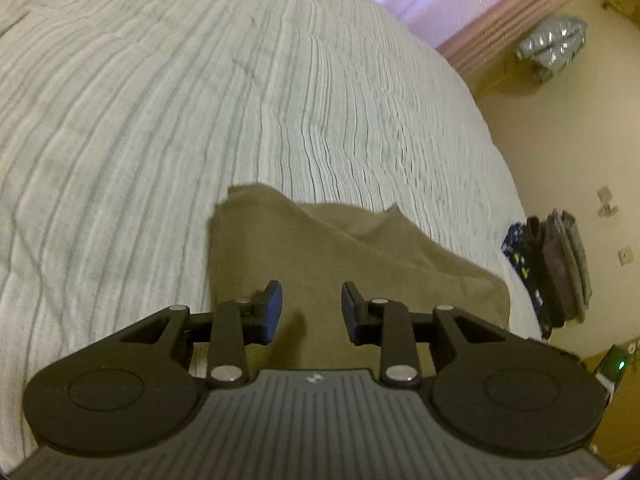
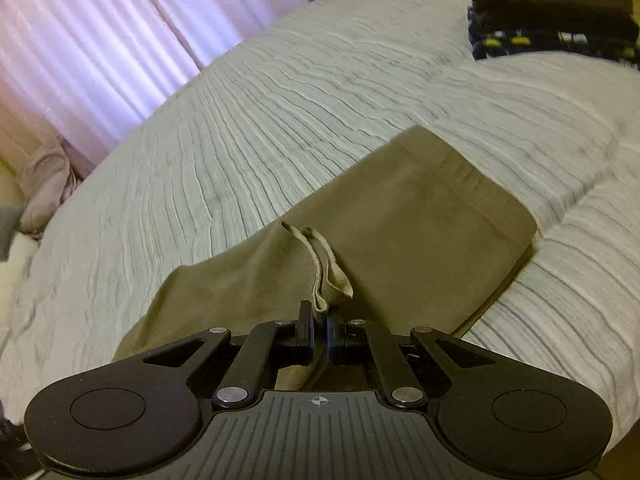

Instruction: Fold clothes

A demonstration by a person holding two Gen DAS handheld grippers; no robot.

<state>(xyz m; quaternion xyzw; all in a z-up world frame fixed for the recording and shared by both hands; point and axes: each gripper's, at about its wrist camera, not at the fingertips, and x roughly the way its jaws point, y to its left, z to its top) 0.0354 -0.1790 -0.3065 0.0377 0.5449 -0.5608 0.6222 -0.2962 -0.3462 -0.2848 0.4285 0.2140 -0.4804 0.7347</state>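
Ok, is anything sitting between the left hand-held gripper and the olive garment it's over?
Nothing visible. The left hand-held gripper has its jaws apart with only bare olive garment beyond them. The stack of folded clothes sits off at the bed's edge, clear of it. The right hand-held gripper already pinches a fold of that garment.

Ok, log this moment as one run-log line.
task: fold clothes | left gripper: open above olive garment | right gripper: shut on olive garment edge | folded stack: far on bed
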